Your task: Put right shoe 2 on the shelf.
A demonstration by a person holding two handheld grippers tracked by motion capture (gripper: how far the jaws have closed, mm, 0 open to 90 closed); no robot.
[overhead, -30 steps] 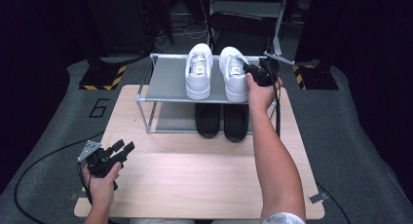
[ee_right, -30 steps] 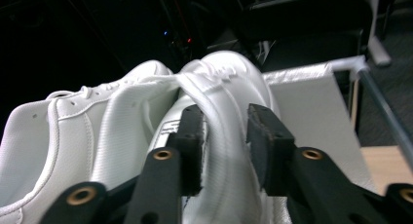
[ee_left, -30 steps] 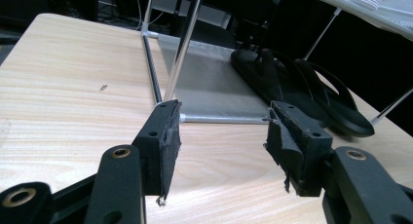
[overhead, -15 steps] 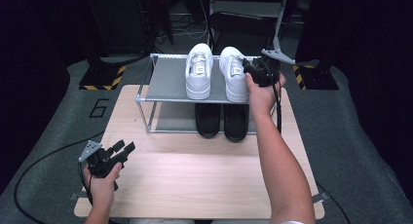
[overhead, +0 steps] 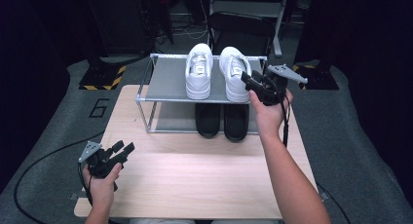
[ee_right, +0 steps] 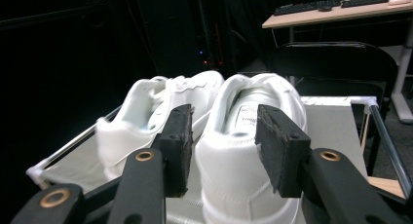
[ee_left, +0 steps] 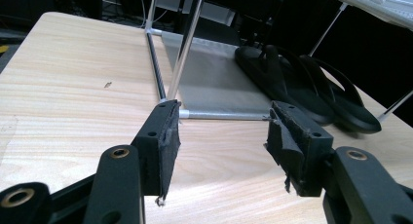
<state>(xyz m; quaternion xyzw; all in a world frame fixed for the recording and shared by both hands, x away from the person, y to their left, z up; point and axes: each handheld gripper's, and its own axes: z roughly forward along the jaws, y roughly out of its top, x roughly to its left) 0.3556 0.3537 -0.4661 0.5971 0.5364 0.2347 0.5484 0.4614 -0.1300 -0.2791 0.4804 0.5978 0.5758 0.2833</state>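
Release step finishing — right gripper opening, jaws parted, nothing clamped, sitting at 3 o'clock of right white sneaker on rack top shelf. Left gripper idling wide, empty. Next — backing clear.

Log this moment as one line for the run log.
right gripper: jaws just opening, off right white sneaker | left gripper: open, over table | white pair on rack top | black sandals below
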